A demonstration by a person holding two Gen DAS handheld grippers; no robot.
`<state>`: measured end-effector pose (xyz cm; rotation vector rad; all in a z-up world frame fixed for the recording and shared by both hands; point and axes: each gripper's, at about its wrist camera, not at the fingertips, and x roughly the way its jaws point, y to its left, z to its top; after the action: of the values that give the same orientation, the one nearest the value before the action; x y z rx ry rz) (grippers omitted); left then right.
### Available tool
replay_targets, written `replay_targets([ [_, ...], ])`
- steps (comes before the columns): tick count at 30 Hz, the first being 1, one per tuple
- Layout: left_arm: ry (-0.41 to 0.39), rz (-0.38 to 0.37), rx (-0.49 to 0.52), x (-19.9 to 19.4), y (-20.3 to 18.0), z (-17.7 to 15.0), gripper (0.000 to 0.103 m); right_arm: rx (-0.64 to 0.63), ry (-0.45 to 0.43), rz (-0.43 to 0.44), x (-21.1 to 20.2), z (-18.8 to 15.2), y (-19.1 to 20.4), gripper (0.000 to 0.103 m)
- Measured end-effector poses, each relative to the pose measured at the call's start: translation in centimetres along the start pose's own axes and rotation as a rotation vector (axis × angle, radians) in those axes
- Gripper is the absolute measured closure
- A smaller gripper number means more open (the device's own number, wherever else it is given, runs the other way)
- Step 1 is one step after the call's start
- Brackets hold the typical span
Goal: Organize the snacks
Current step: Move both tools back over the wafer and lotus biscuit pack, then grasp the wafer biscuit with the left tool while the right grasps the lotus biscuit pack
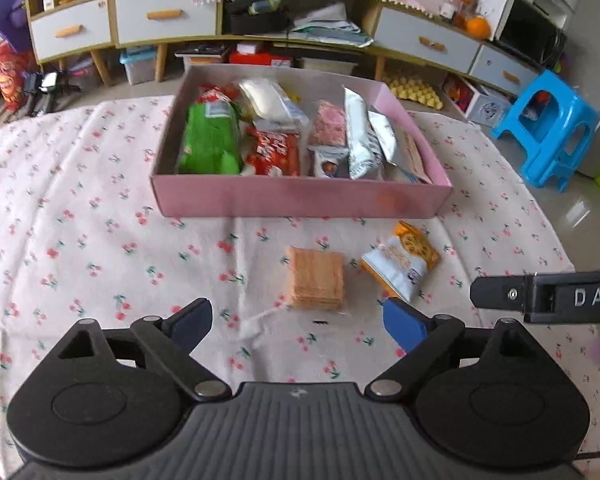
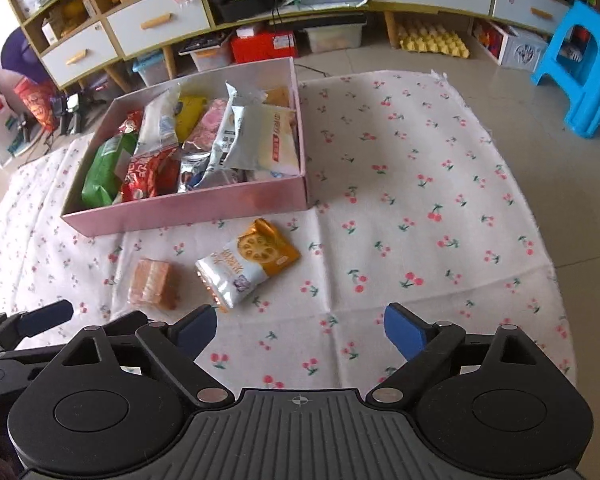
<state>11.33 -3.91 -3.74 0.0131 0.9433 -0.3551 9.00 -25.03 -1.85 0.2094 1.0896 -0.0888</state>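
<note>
While two snacks wait outside the pink box [image 1: 300, 196] on the cherry-print cloth [image 1: 80, 240], both claws hang spread and empty above the tabletop. The left claw [image 1: 298, 322] sits just short of the clear-wrapped wafer stack [image 1: 316, 276], its jaws wide enough to straddle it; the right claw [image 2: 300, 326] hovers near the orange-and-white biscuit packet [image 2: 248, 266], which lies just beside the wafers.

The box looks nearly full: a green bag [image 1: 210, 140], a red packet [image 1: 274, 154] and silver pouches [image 1: 360, 136] stand crowded and tilted. Dropping more in could tip those upright pouches or leave the newcomer perched on the rim.

The wafers are probably brittle, so a hard squeeze risks crushing them, and their loose transparent wrap may slide between the pads. The biscuit packet is puffy and slick, likely to squirt free from a shallow pinch. With both claws working close together, they could collide. The cloth is creased and may bunch if a finger drags.

Legible writing is scarce: "DAS" shows on the right device's arm [image 1: 548, 298] in the left view. Package print is too blurred to read.
</note>
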Motion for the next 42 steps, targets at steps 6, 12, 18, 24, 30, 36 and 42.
replay_targets([
  [6, -0.04, 0.026, 0.049, 0.8, -0.4, -0.5, 0.024, 0.109, 0.013, -0.02, 0.3, 0.3, -1.8, 0.01],
  [12, -0.054, 0.015, 0.077, 1.6, -0.8, -0.4, 0.036, 0.132, 0.036, -0.02, 0.9, 0.2, -1.9, 0.01],
  [18, -0.006, -0.026, 0.003, 2.2, 0.2, 0.1, 0.064, 0.164, 0.038, -0.027, 1.8, 0.4, -1.9, 0.01],
  [24, 0.01, 0.014, -0.023, 1.4, 1.3, 0.4, 0.07, 0.182, 0.03, -0.017, 2.6, 0.8, -1.1, 0.01],
  [30, 0.021, 0.024, -0.058, 0.7, 3.4, 0.8, 0.07, 0.21, 0.022, 0.037, 3.8, 1.1, 0.4, 0.01],
  [36, 0.032, 0.033, -0.077, 0.2, 4.9, 0.7, 0.07, 0.267, 0.009, 0.056, 5.3, 1.4, 1.6, 0.01],
  [42, 0.042, 0.025, -0.086, -0.2, 5.1, 0.4, 0.07, 0.338, -0.023, 0.039, 6.5, 1.5, 1.9, 0.013],
])
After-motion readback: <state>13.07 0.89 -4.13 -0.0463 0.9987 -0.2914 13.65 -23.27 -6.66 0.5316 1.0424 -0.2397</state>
